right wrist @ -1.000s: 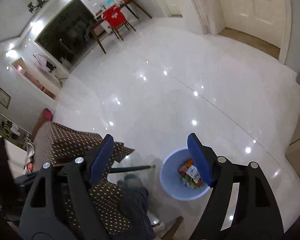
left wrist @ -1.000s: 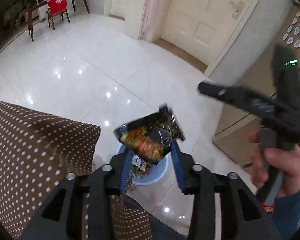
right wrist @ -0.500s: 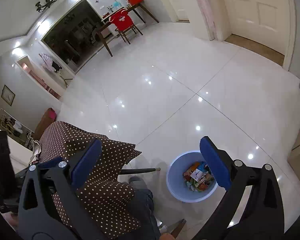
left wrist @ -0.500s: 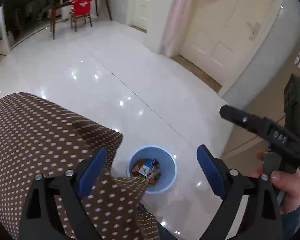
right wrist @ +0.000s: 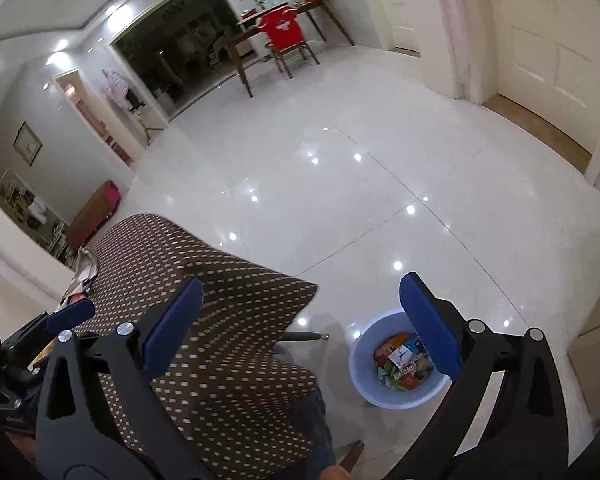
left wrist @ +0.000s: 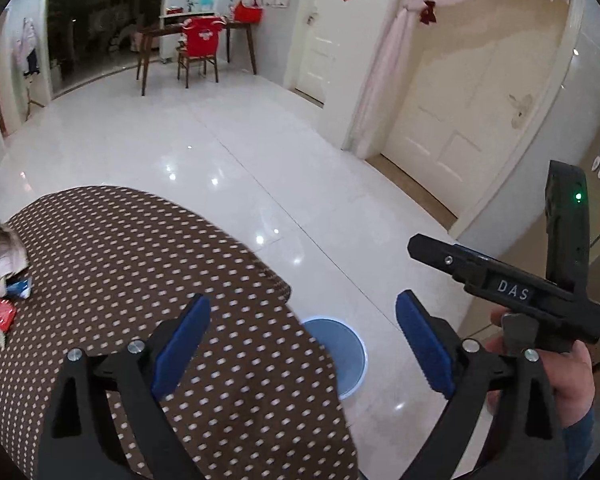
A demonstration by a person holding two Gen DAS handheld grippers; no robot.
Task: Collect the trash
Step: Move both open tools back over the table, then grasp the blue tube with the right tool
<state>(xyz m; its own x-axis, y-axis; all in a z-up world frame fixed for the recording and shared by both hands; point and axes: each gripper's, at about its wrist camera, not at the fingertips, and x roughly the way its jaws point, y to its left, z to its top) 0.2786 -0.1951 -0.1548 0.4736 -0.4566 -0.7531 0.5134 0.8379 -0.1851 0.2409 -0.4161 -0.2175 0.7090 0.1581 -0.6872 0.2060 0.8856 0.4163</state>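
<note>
Left wrist view: both tongs, left and right, gape wide and empty, so swing them over the dotted worktop to the crumpled wrappers at its far left, then carry those to the blue bin on the floor.

A round pale blue bin stood upright on the glossy white floor, just beside the corner of a table under a brown dotted cloth. Inside it lay a heap of colourful wrappers (orange, white and green). More trash rested on the cloth's far left: crumpled paper, plus blue and red packets.
</note>
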